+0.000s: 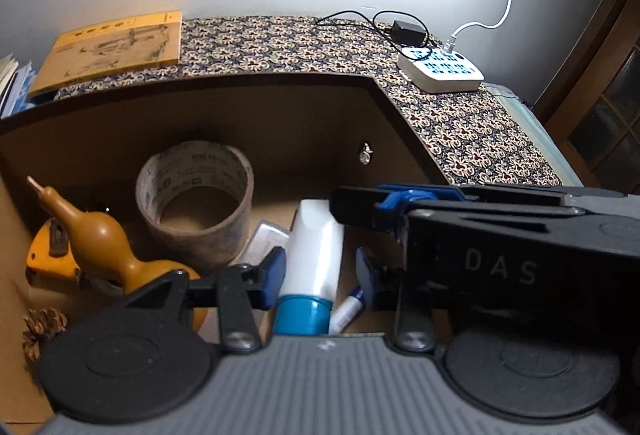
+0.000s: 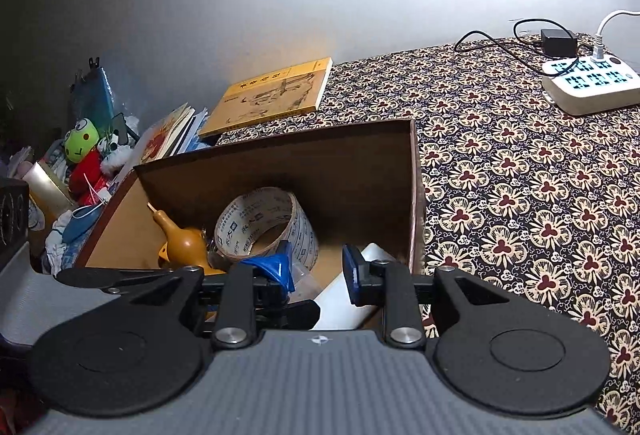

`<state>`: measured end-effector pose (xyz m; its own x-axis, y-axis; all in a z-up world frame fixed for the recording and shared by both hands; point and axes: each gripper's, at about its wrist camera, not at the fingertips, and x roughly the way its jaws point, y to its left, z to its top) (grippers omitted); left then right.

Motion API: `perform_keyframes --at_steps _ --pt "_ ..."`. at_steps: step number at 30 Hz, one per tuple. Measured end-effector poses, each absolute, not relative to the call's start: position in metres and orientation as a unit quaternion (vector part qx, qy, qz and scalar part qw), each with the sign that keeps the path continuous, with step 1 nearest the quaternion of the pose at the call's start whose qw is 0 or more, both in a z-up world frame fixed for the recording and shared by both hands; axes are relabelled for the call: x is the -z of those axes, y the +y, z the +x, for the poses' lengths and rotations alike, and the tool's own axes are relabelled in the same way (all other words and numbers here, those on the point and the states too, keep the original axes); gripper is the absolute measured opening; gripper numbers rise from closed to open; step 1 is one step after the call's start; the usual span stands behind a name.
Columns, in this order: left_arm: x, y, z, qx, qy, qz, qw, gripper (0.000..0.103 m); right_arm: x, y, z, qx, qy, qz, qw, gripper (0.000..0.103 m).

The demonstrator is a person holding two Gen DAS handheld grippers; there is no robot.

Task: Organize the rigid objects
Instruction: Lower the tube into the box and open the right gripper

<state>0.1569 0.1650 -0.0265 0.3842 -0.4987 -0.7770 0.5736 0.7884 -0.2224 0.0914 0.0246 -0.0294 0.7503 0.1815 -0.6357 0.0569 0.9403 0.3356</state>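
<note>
**Both grippers over a box already holding most of the objects**

Left gripper [image 1: 320, 273]: its jaws stand spread on either side of a white plastic tube with a blue cap [image 1: 314, 259]; a gap shows at each blue pad, so nothing is pinched. The tube lies on the floor of the open brown cardboard box [image 1: 280, 107], cap end nearest the camera. Just right of the tube lies a small white-and-blue stick [image 1: 349, 309]. Left of the jaws stands a glossy tan gourd [image 1: 100, 235], with an orange tool [image 1: 44, 255] behind it and a pine cone [image 1: 40, 327] nearer the camera. Beyond the jaws sit a small clear plastic case [image 1: 266, 239] and a wide brown roll of packing tape [image 1: 196, 203].

Right gripper [image 2: 316, 271]: in its own view the jaws are apart and hold nothing, with the white tube below the right jaw.

Farther off, on the patterned cloth [image 2: 520, 175] outside the box, remain a yellow paperback book [image 2: 272, 95] and a white power strip [image 2: 592, 83].

Judgement: the sorting appears well advanced; few loose items seem left.
</note>
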Motion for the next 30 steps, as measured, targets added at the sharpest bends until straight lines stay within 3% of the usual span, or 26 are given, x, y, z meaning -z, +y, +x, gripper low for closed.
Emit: perform_keyframes --at_steps 13,30 --pt "0.015 0.170 0.149 0.228 0.444 0.099 0.861 0.036 0.024 0.024 0.076 -0.024 0.346 0.203 0.916 0.011" --pt "-0.011 0.182 0.118 0.124 0.420 0.139 0.888 0.060 0.009 0.026 0.046 -0.024 0.335 0.191 0.922 0.013"
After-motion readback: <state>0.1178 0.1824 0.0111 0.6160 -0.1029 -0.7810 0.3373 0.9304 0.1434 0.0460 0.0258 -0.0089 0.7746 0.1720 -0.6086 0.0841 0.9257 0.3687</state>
